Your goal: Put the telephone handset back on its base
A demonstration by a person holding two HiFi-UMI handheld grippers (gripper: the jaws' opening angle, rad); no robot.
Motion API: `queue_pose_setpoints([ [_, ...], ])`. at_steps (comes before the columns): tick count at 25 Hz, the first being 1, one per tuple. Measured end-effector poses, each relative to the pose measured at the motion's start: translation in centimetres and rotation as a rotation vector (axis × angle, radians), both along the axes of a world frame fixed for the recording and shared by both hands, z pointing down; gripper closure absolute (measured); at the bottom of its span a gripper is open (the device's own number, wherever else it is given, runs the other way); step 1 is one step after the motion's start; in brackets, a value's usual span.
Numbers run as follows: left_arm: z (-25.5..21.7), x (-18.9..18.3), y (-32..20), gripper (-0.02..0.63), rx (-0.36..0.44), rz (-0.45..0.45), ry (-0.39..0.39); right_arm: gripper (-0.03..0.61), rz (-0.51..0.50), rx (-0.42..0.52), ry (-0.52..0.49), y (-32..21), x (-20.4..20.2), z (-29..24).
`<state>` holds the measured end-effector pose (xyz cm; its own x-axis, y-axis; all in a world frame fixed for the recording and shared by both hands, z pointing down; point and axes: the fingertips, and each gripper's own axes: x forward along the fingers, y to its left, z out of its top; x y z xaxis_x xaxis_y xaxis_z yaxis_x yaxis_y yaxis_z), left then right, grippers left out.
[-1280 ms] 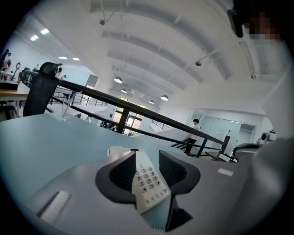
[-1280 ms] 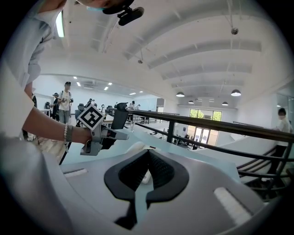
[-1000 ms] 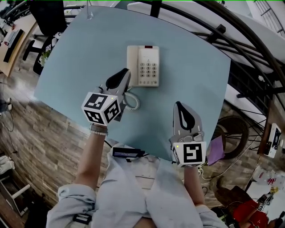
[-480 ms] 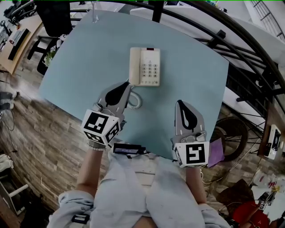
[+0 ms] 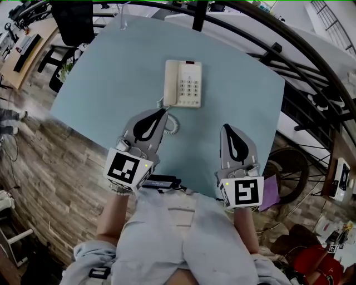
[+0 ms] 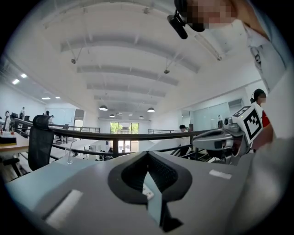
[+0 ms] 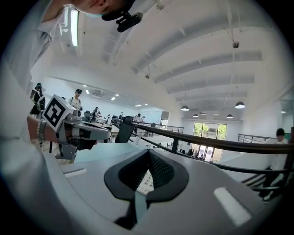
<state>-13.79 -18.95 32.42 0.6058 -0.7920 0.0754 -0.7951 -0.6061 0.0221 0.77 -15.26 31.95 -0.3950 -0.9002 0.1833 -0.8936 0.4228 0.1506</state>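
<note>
A cream telephone (image 5: 188,84) rests on the light blue table (image 5: 111,72), with its handset (image 5: 171,83) lying in the cradle on the base's left side. The coiled cord (image 5: 169,123) loops below it. My left gripper (image 5: 162,111) is shut and empty, its tip just short of the cord and pointing at the phone's near left corner. My right gripper (image 5: 225,128) is also shut with nothing in it, to the right and nearer the table's front edge. In the right gripper view, the phone's keypad (image 7: 144,181) shows through the opening of the jaws.
A clear glass (image 5: 120,15) stands at the table's far edge. Black railing (image 5: 278,42) curves behind and to the right of the table. A black office chair (image 5: 67,25) is at the far left. A purple item (image 5: 271,188) lies below the table's right side.
My left gripper has drawn back from the handset's near end toward my body. The right gripper has barely moved. The handset stays on the base.
</note>
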Motion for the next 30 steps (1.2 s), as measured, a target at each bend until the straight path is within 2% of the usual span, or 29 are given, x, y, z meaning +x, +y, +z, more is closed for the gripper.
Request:
queue_pose_setpoints([
  [5, -0.3, 0.2, 1.0, 0.611, -0.001, 0.014, 0.025, 0.58, -0.017, 0.002, 0.009, 0.0, -0.3, 0.1],
  [16, 0.4, -0.4, 1.3, 0.611, -0.014, -0.011, 0.007, 0.58, -0.065, -0.01, 0.032, 0.1, -1.5, 0.5],
  [30, 1.4, -0.5, 0.8, 0.611, -0.048, -0.041, -0.002, 0.58, -0.06, -0.013, 0.046, 0.0, -0.9, 0.8],
])
